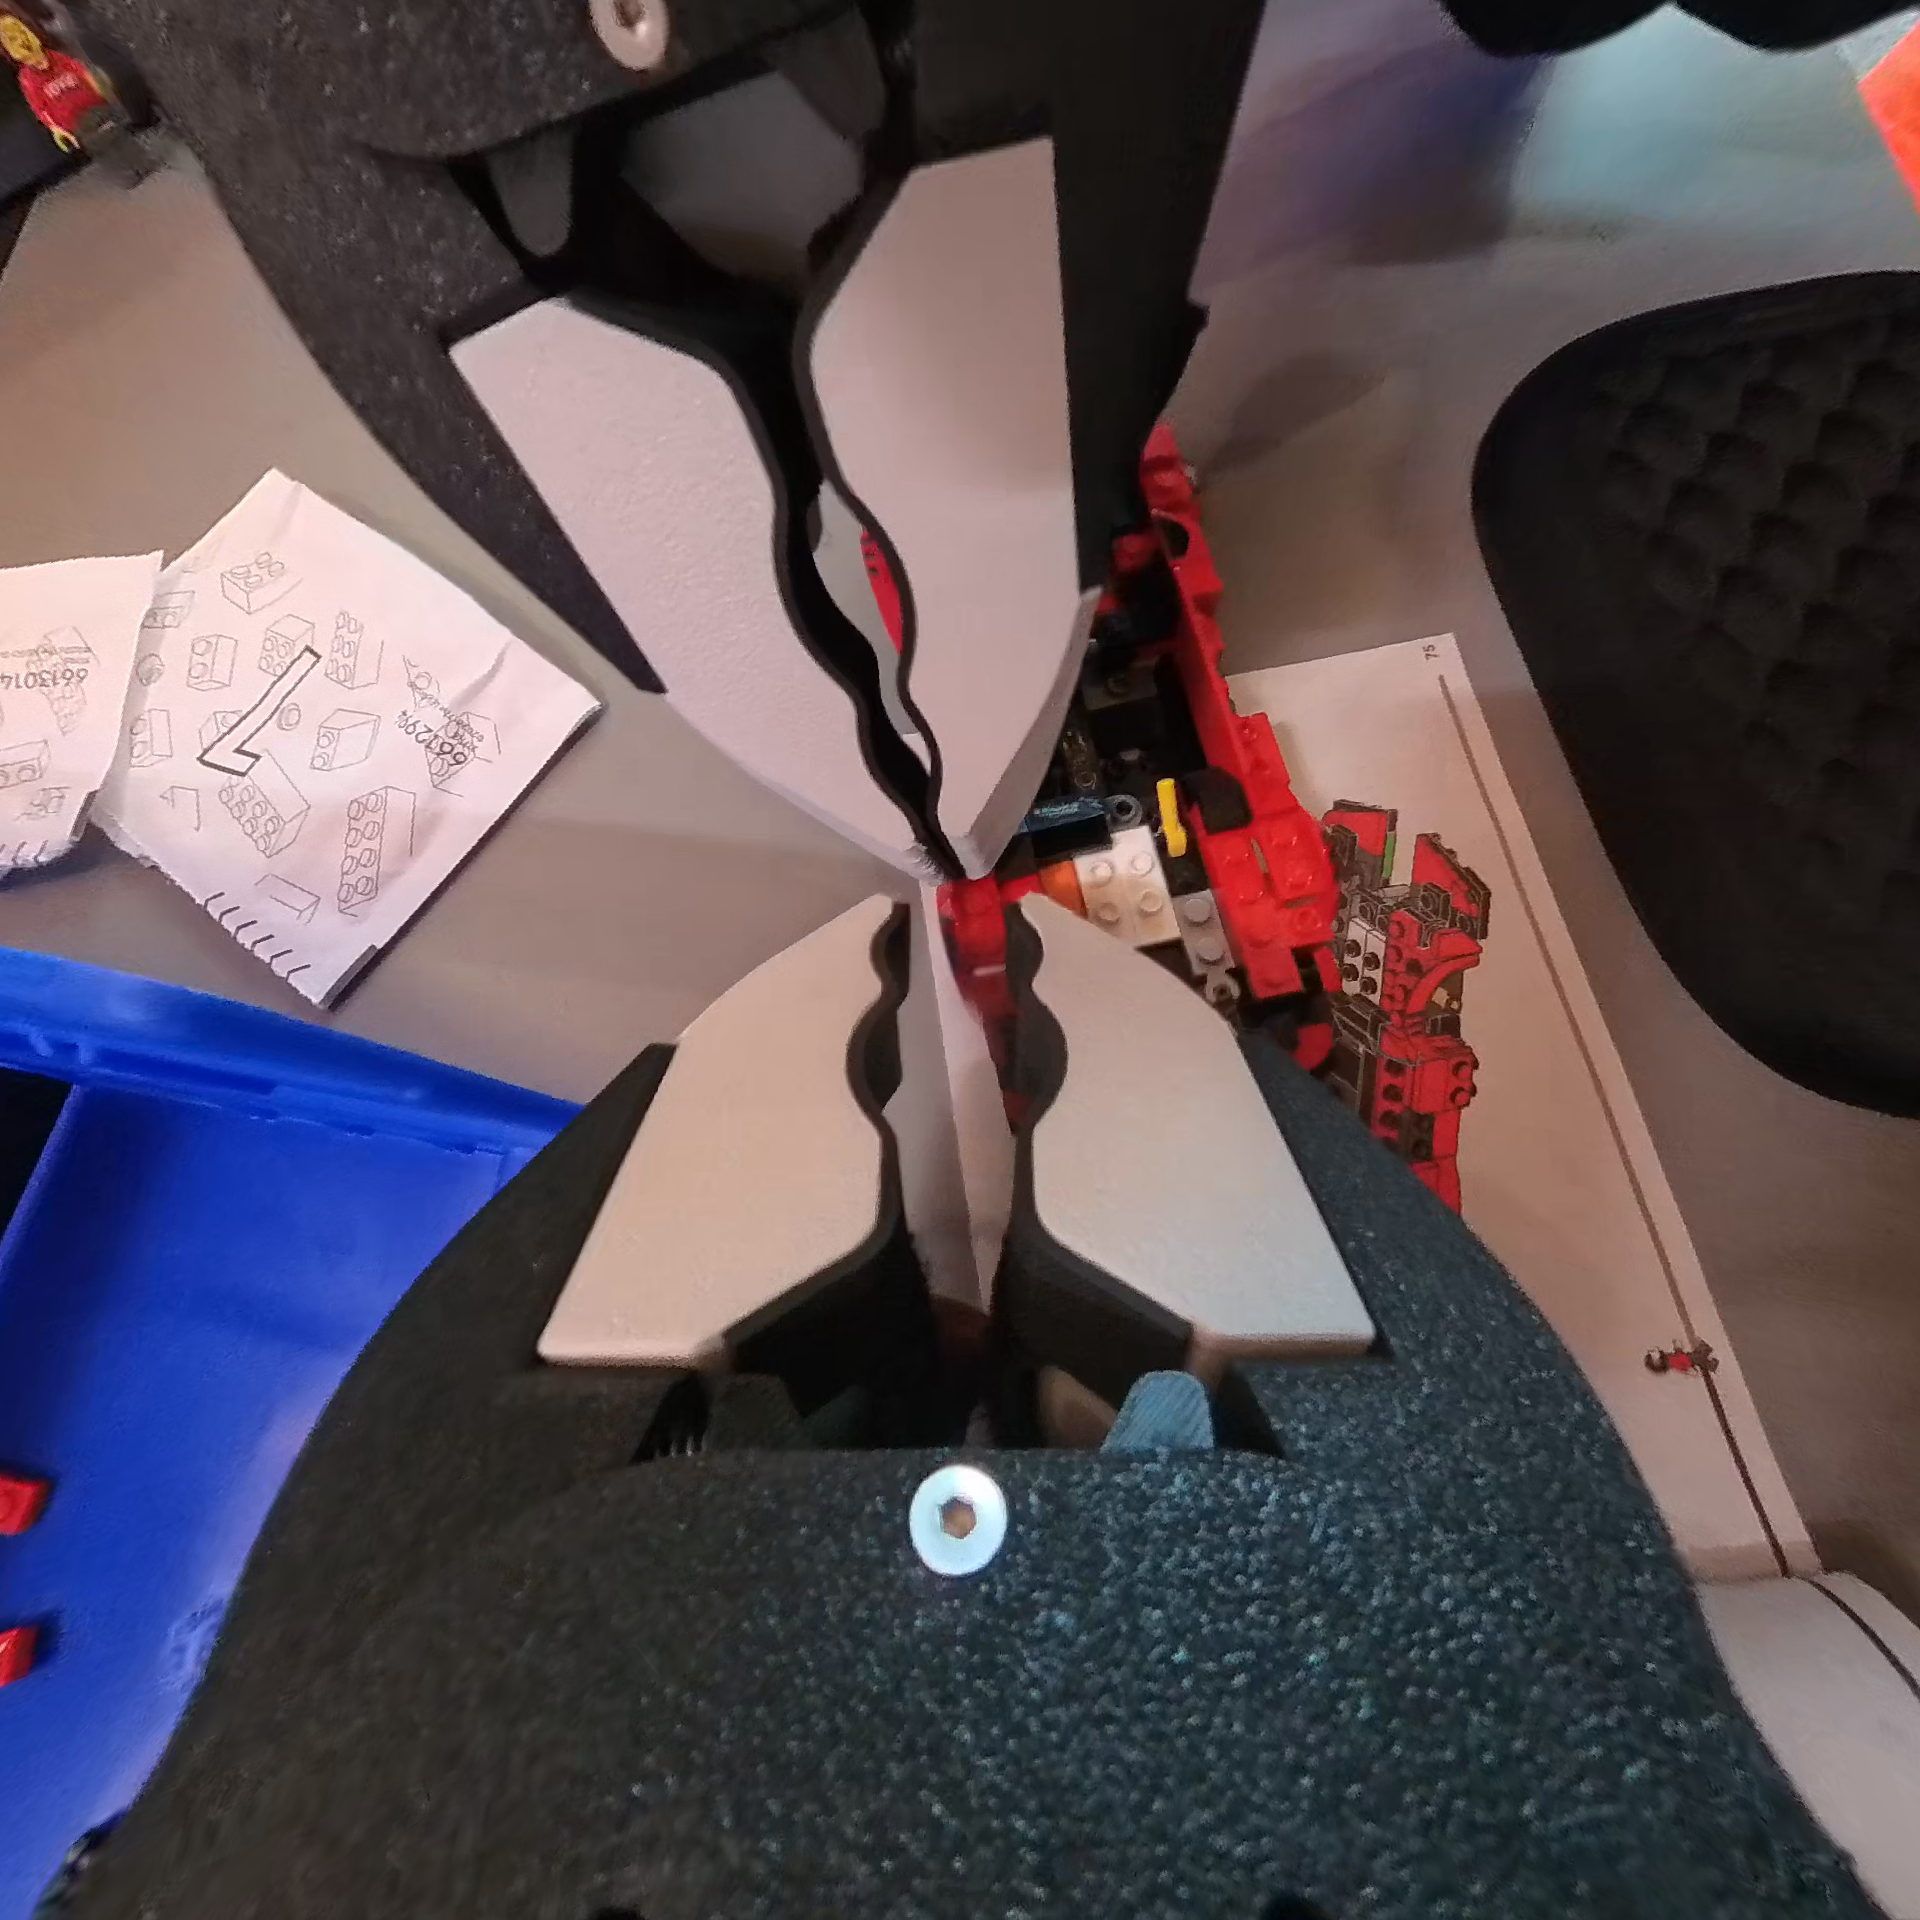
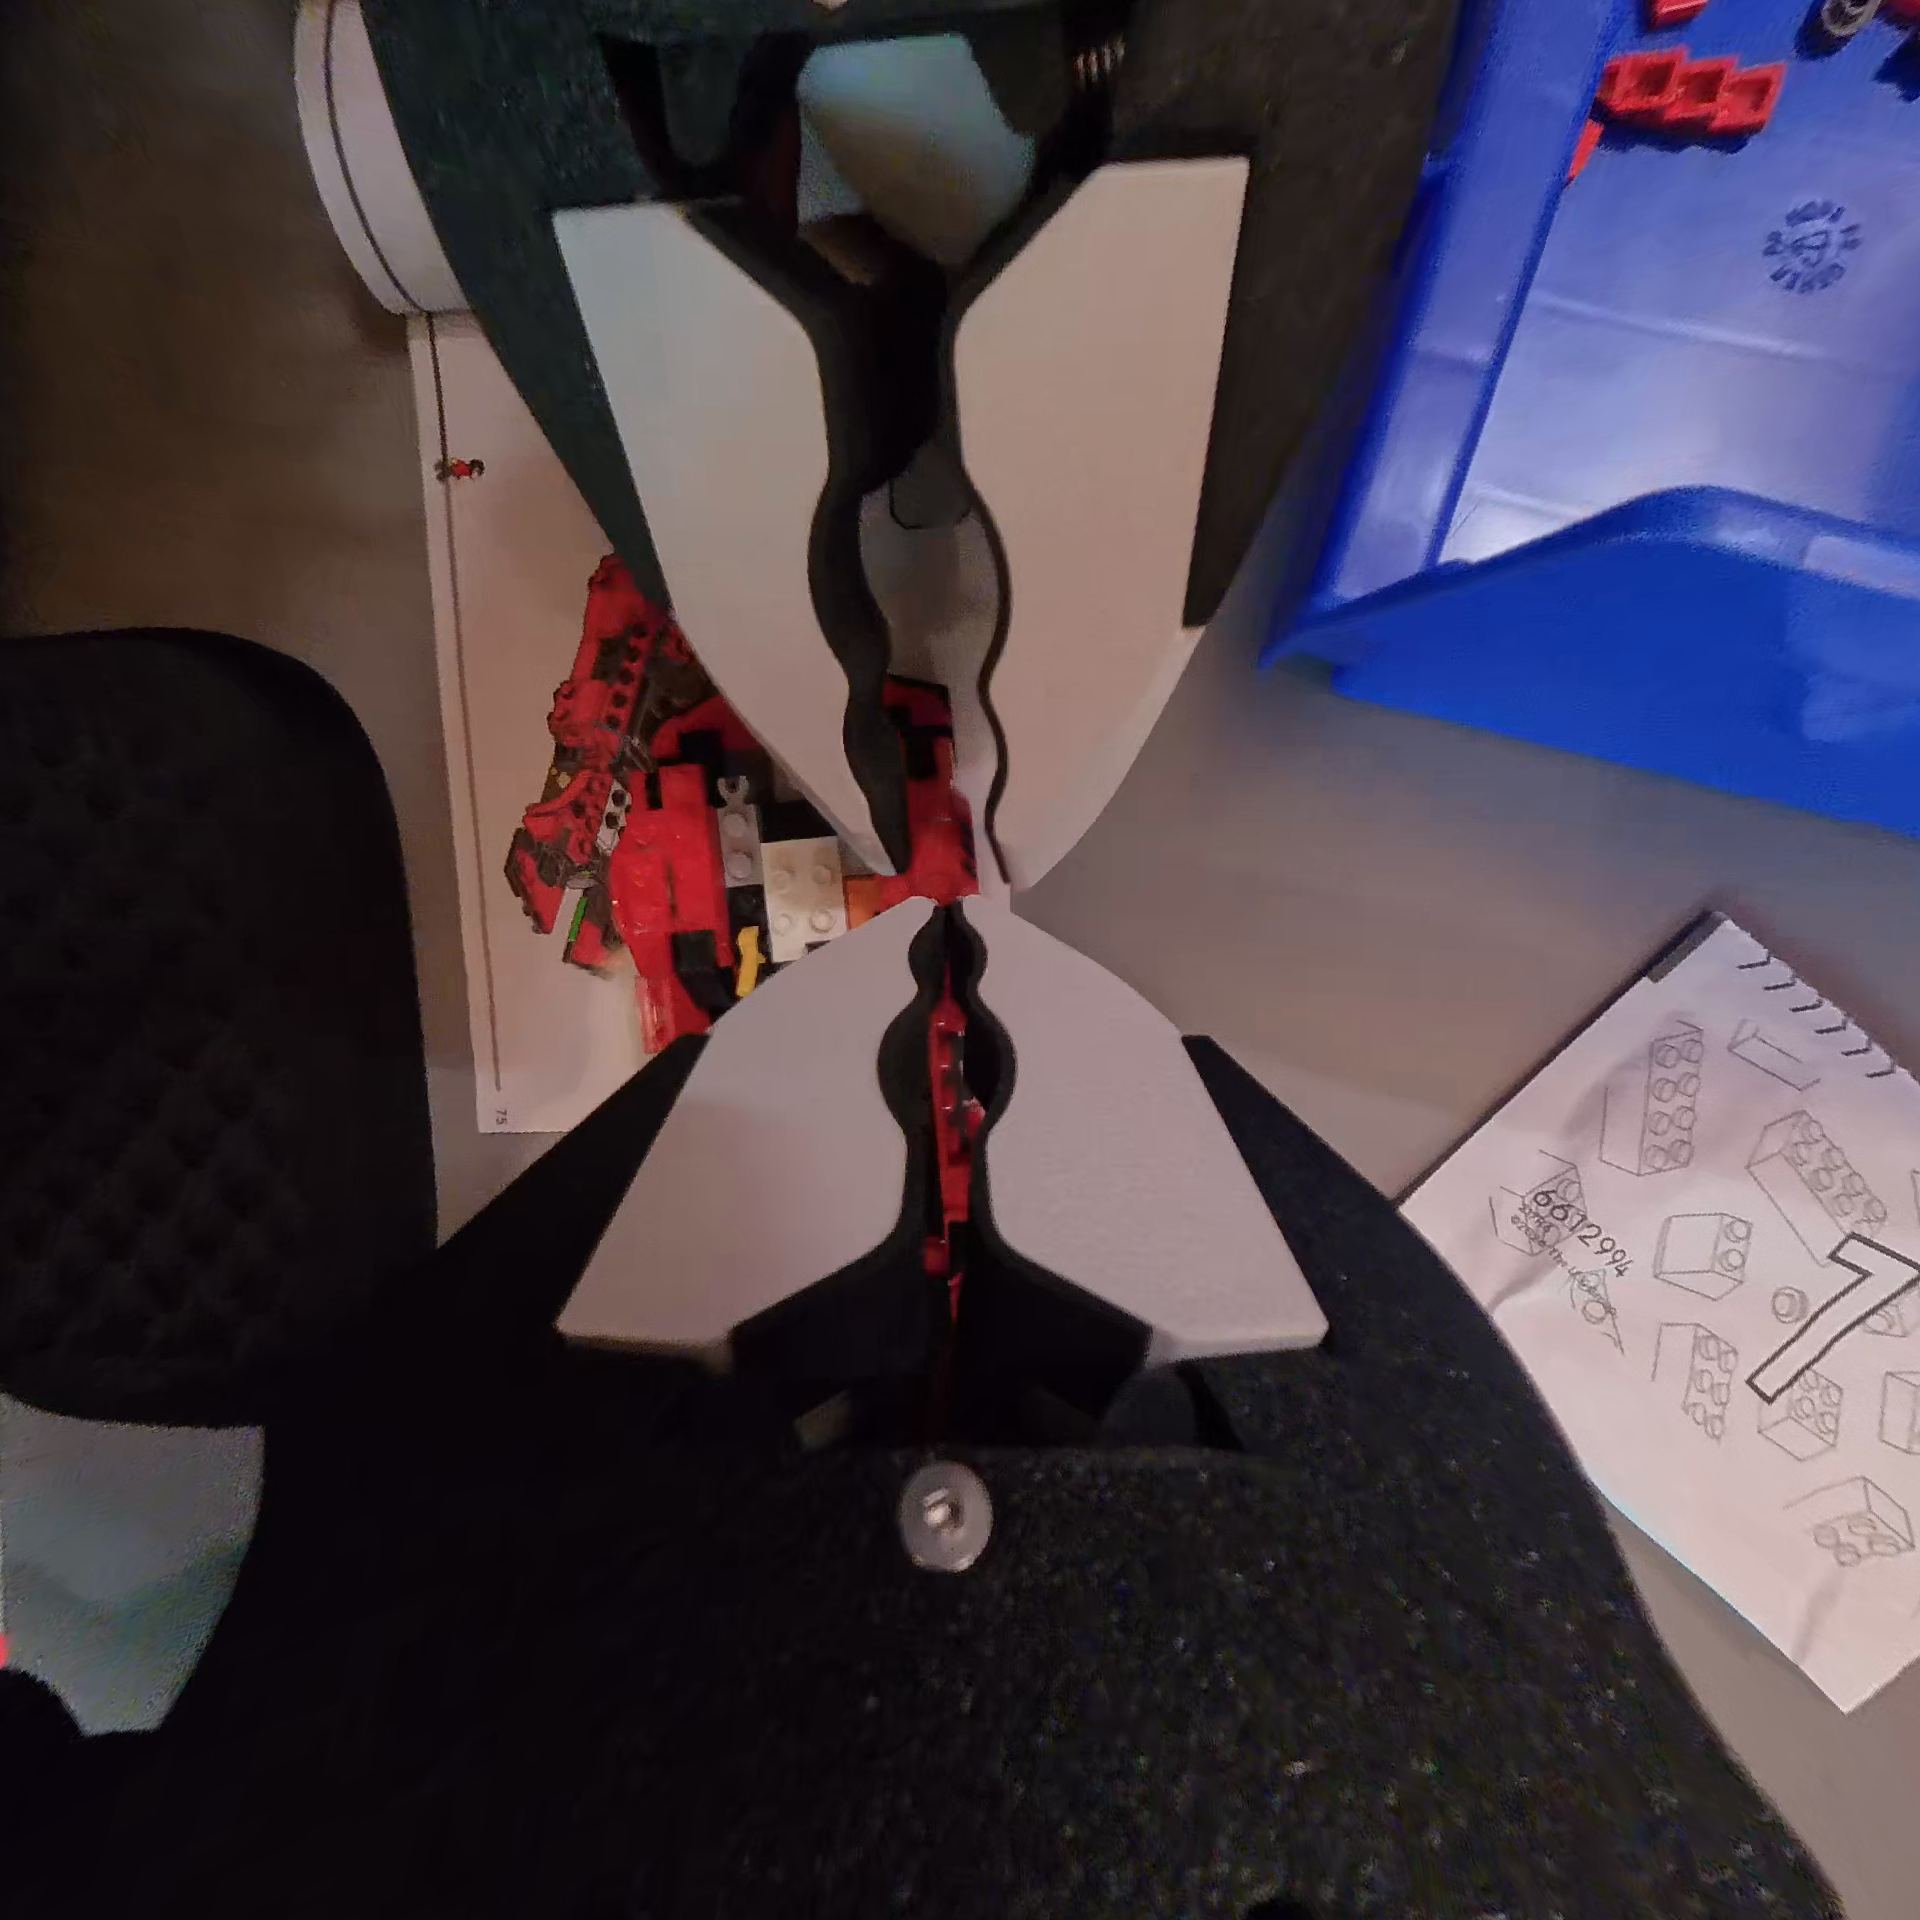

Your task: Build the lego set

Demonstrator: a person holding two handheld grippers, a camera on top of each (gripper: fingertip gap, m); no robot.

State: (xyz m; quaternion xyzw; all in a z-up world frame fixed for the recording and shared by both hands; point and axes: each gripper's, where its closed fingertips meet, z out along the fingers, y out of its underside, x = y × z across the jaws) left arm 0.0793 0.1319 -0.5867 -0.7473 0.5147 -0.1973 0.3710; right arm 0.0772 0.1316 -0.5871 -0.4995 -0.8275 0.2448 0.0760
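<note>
A partly built red and black lego model [image 1: 1236,862] lies on an open instruction page [image 1: 1558,1039] on the grey table. It also shows in the right wrist view [image 2: 675,862]. My left gripper [image 1: 963,914] is shut on a red part [image 1: 975,902] at the model's near edge; in the right wrist view it [image 2: 945,868] comes in from the top. My right gripper [image 2: 943,914] is shut, its tips meeting the left gripper's tips at that same red part. In the left wrist view it [image 1: 951,860] comes down from above. Whether it pinches a small piece is hidden.
A blue bin [image 1: 208,1195] [image 2: 1662,416] with loose red bricks [image 2: 1688,88] stands beside the work spot. Torn white paper bags [image 1: 343,727] [image 2: 1714,1299] lie on the table. A black padded seat [image 1: 1745,675] [image 2: 177,987] borders the booklet. A minifigure [image 1: 52,83] stands far off.
</note>
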